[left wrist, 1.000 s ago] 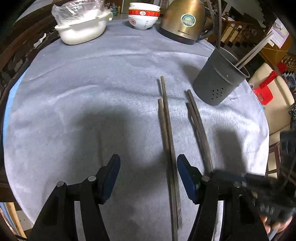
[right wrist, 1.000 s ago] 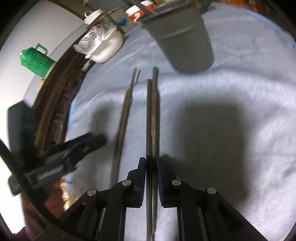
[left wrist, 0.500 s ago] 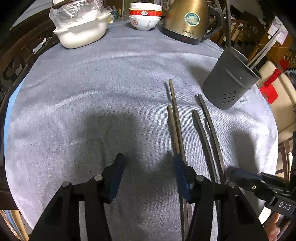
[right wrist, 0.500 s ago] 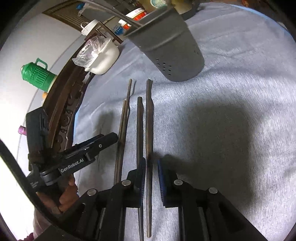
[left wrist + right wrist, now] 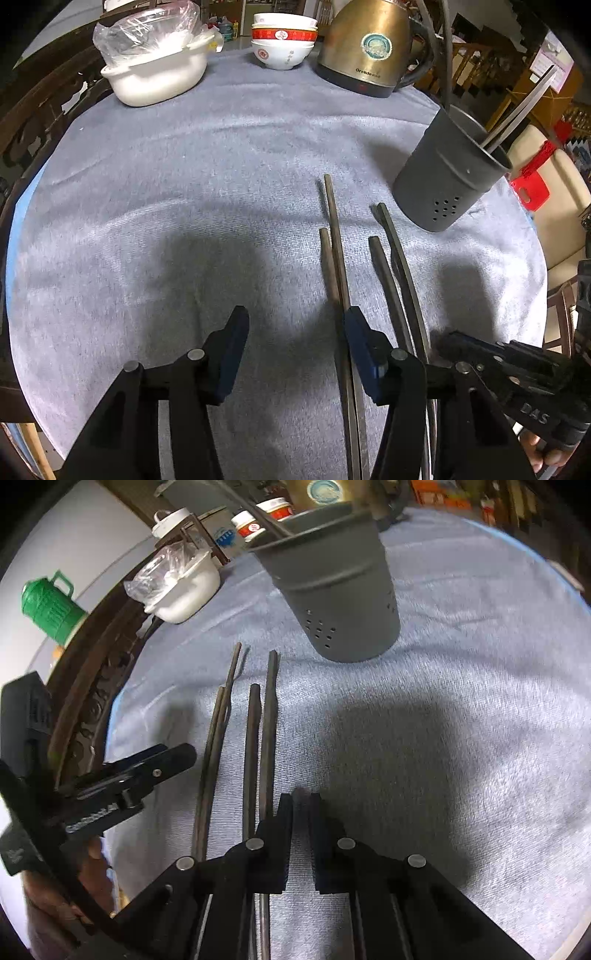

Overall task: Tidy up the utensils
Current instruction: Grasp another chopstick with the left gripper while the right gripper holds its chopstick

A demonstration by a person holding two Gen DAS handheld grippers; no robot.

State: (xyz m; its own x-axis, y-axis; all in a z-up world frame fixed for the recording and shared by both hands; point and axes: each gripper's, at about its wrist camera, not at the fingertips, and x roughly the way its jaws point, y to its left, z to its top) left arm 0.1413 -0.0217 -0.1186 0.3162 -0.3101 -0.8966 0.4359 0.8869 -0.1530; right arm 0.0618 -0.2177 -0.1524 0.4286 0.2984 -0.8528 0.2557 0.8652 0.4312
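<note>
Chopsticks [image 5: 334,236] lie on cloth [image 5: 184,184] nr holder [image 5: 448,173].

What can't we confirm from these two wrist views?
- Right gripper, right wrist view: its fingers are closing with the nearest chopsticks passing left of the gap; whether anything is pinched is unclear.
- Same chopsticks' near ends: hidden under the gripper body in both views.
- Utensil holder contents, left wrist view: only two sticks show above the rim; the inside is hidden by its wall.
- White pot contents: covered by a plastic bag.

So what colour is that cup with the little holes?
The holder is dark grey, clearest in the left wrist view.
</note>
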